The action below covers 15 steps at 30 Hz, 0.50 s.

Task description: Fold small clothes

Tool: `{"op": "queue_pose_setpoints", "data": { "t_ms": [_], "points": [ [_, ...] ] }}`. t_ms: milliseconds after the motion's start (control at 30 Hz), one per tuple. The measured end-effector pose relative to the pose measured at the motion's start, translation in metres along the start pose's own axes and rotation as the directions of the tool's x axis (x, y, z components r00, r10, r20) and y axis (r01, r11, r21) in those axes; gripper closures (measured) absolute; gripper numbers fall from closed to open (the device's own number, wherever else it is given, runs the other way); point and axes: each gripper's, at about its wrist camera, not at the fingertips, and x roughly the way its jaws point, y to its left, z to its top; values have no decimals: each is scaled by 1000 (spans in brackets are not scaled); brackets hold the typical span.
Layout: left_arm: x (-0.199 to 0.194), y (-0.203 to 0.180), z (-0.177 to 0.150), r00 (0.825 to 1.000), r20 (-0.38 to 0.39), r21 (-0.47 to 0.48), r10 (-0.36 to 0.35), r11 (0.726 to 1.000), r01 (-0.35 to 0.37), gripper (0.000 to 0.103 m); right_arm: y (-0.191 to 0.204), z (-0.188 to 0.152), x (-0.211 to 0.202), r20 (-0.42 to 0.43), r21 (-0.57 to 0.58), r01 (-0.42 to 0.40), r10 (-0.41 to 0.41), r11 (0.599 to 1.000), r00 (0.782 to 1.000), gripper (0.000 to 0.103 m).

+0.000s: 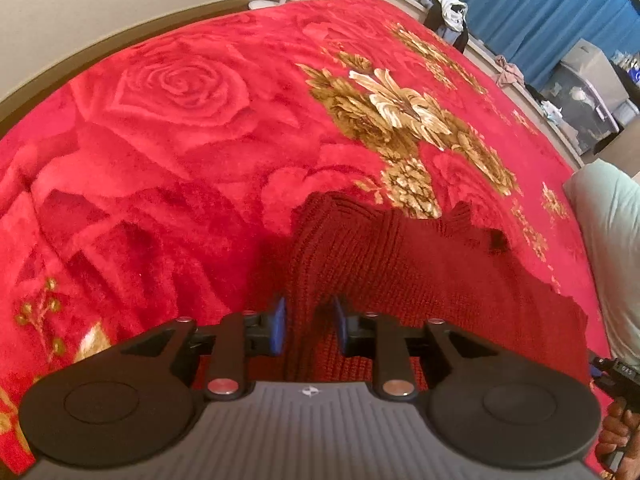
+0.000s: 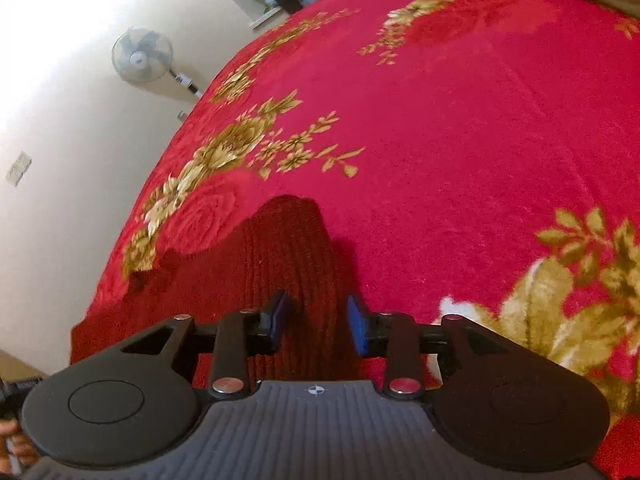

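A dark red knitted garment (image 1: 420,264) lies on a bright red blanket (image 1: 180,140) printed with roses and gold flowers. My left gripper (image 1: 310,326) points down at the garment's near edge. Its blue pads (image 1: 280,328) stand a little apart, a raised ridge of knit runs between them, and a thin gap shows at the right pad. In the right wrist view the same garment (image 2: 280,248) lies on the blanket (image 2: 460,140), with my right gripper (image 2: 318,324) over another part of its edge. A fold runs between those pads (image 2: 356,328) too, and they do not clamp it.
A person's pale green sleeve (image 1: 612,240) and a hand (image 1: 616,428) show at the right. Past the bed's far edge are a pile of clothes on a sill (image 1: 450,16), blue curtains (image 1: 540,8) and a grey box (image 1: 588,92). A standing fan (image 2: 142,56) is by the wall.
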Motion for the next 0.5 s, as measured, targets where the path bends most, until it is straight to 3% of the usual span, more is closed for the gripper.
{"op": "queue_pose_setpoints", "data": {
  "t_ms": [33,67,167,267,367,400,433,500],
  "points": [
    [0,-1,0,1000,0,8,0,1000,0,85,2,-1,-3,8,-12,-3,3,1000,1000,97],
    [0,-3,0,1000,4,19,-1,1000,1,92,6,0,-6,29,-29,-1,2,1000,1000,97],
    [-16,-7,2,994,113,53,9,998,-15,94,18,5,-25,166,-72,-21,33,997,986,98],
    [-41,-7,7,962,270,39,-35,999,25,94,31,9,-50,325,-118,-104,138,988,935,98],
    [-49,-19,6,932,363,78,11,996,-42,94,43,3,-58,429,-190,-74,150,979,891,98],
    [-48,-19,7,932,361,66,20,997,-48,93,43,3,-55,430,-183,-48,124,982,894,98],
    [-45,-18,8,940,340,47,31,998,-50,92,42,4,-49,404,-161,-13,78,987,911,95],
    [-30,-11,10,971,236,-7,41,999,-41,90,34,8,-27,279,-116,42,-8,992,960,88]
  ]
}}
